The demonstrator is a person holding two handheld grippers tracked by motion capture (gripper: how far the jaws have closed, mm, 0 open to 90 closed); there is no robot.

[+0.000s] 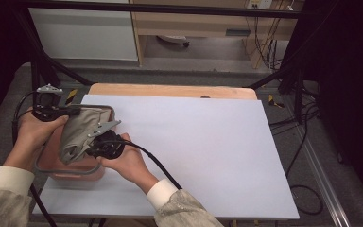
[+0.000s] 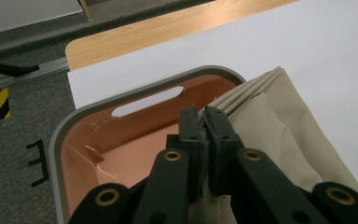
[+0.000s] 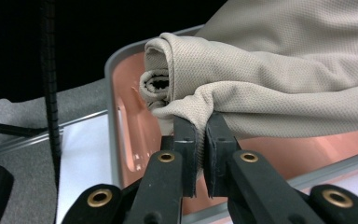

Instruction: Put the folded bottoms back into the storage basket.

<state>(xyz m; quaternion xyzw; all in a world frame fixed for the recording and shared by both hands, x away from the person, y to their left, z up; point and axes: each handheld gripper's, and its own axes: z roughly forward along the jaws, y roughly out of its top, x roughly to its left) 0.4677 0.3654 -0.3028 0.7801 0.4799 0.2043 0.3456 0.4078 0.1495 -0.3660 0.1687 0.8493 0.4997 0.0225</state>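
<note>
A folded beige cloth hangs over an orange bin with a grey rim at the table's left side. My left gripper is shut on the cloth's far edge, and its jaws pinch the folded layers above the bin's handle slot. My right gripper is shut on the cloth's near, rolled end, held just above the bin's orange floor. The cloth stretches between the two grippers.
A white sheet covers most of the wooden table. The bin sits at the sheet's left edge. Black frame bars and cables stand around the table on the grey floor.
</note>
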